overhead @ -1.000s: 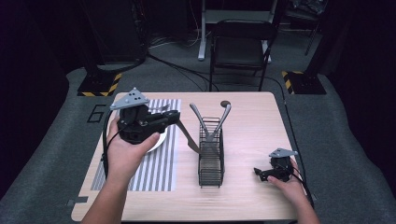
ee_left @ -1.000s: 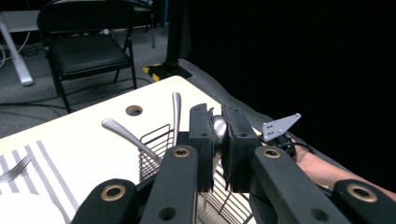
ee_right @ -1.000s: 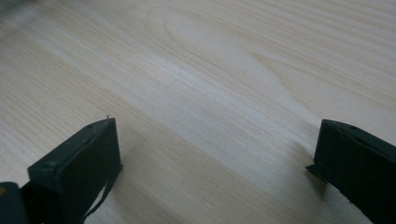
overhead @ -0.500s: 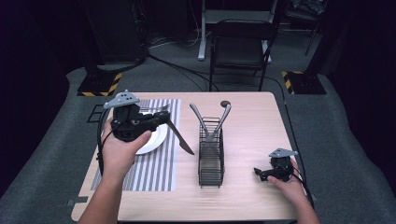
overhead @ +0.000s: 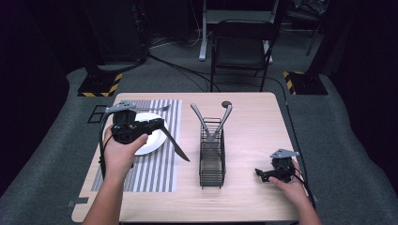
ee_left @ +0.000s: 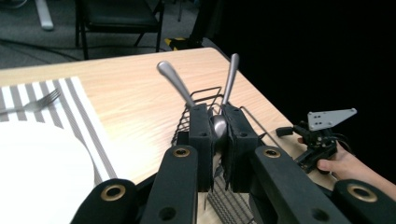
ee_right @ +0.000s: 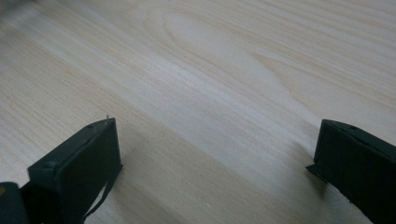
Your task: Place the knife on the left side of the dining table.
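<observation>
Overhead, pale wooden table (overhead: 253,122) stands on grey carpet (overhead: 338,140).

Your left gripper (ee_left: 215,144) is clamped on a knife (overhead: 174,144) whose handle is buried between the fingers (ee_left: 200,140) in the left gripper view, so you see just a sliver of metal there. In that view the white plate (ee_left: 42,172) is cut off by the left and bottom edges, and the fork (ee_left: 32,105) runs off the left edge. In the high view your left hand (overhead: 119,157) covers part of the plate. The wire caddy (ee_left: 205,100) sits mostly behind your fingers. In the right gripper view both fingers (ee_right: 79,163) are cropped by the frame, with the table (ee_right: 210,93) blurred toward the top.
</observation>
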{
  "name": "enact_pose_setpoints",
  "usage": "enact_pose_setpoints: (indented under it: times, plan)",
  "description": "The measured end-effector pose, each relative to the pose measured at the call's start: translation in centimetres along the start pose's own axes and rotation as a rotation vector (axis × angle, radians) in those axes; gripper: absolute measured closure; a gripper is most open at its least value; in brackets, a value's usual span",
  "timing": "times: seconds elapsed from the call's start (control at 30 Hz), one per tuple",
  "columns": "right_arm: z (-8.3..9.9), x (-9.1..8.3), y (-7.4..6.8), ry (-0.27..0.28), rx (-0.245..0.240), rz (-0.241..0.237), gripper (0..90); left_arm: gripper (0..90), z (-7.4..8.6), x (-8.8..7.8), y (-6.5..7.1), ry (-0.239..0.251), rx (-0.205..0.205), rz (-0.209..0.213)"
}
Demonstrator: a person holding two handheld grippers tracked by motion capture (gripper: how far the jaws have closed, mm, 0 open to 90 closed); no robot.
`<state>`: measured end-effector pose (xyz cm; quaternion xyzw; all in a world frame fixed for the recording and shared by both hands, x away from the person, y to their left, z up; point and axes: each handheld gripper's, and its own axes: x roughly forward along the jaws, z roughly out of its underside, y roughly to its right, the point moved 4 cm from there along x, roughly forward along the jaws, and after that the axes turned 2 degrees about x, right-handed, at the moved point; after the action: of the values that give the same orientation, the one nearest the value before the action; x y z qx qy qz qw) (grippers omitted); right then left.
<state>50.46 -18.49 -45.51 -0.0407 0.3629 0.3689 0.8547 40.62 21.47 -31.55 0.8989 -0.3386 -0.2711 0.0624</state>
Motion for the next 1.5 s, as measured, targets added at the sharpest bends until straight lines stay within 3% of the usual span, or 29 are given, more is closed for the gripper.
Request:
enact_pose_setpoints:
  times: [0.5, 0.63, 0.93, 1.03, 1.3, 1.5]
  plan:
    - [0.0, 0.0, 0.0, 0.0, 0.0, 0.0, 0.0, 83.5, 2.6, 0.4, -3.7, -0.004, -0.132, -0.048]
    - [0.0, 0.0, 0.0, 0.0, 0.0, 0.0, 0.0, 83.5, 3.4, 0.0, -5.1, -0.001, -0.165, -0.068]
    - [0.0, 0.0, 0.0, 0.0, 0.001, 0.0, 0.0, 83.5, 4.7, -0.9, -7.1, 0.003, -0.195, -0.094]
    - [0.0, 0.0, 0.0, 0.0, 0.0, 0.0, 0.0, 83.5, 5.5, -0.9, -8.0, 0.013, -0.234, -0.107]
    - [0.0, 0.0, 0.0, 0.0, 0.0, 0.0, 0.0, 83.4, 6.7, -1.3, -9.8, 0.027, -0.276, -0.117]
    - [0.0, 0.0, 0.0, 0.0, 0.0, 0.0, 0.0, 82.4, 8.1, -2.0, -11.4, 0.054, -0.346, -0.134]
